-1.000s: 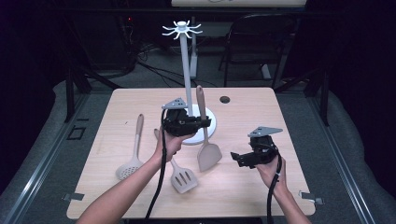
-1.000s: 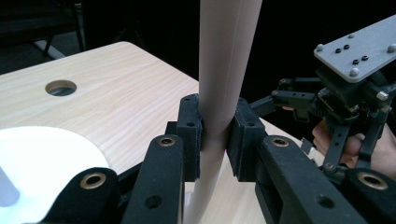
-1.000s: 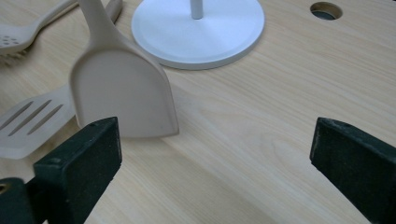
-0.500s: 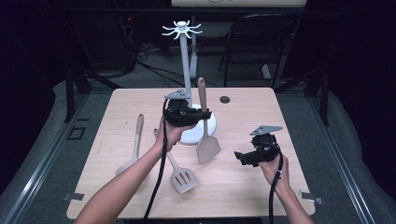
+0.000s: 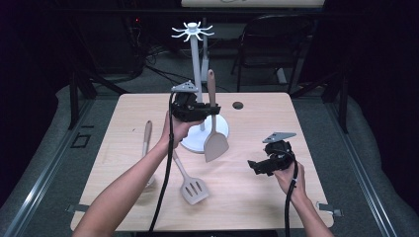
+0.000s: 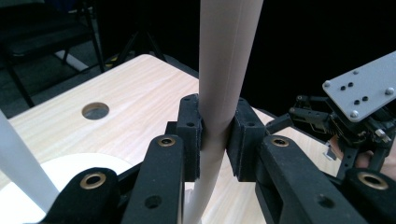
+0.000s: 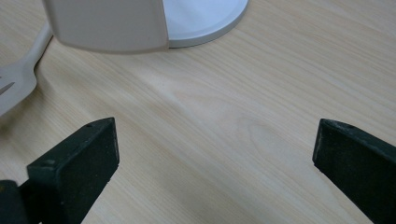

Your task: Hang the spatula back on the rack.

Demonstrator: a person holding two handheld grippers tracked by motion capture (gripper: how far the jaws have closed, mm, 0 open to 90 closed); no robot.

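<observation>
Left gripper [image 5: 210,109] fingers clench a spatula [image 5: 214,129] above the pale wood table [image 5: 276,118]; right gripper [image 7: 215,154] fingers spread; dark room

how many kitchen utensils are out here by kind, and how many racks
solid turner: 1, held upright in the left hand-held gripper
slotted turner: 1, flat on the table
wooden-handled utensil, head hidden by the forearm: 1
white hanging rack: 1
total: 4

Slotted turner [image 5: 193,186] lies before stand base [image 5: 220,129].
</observation>
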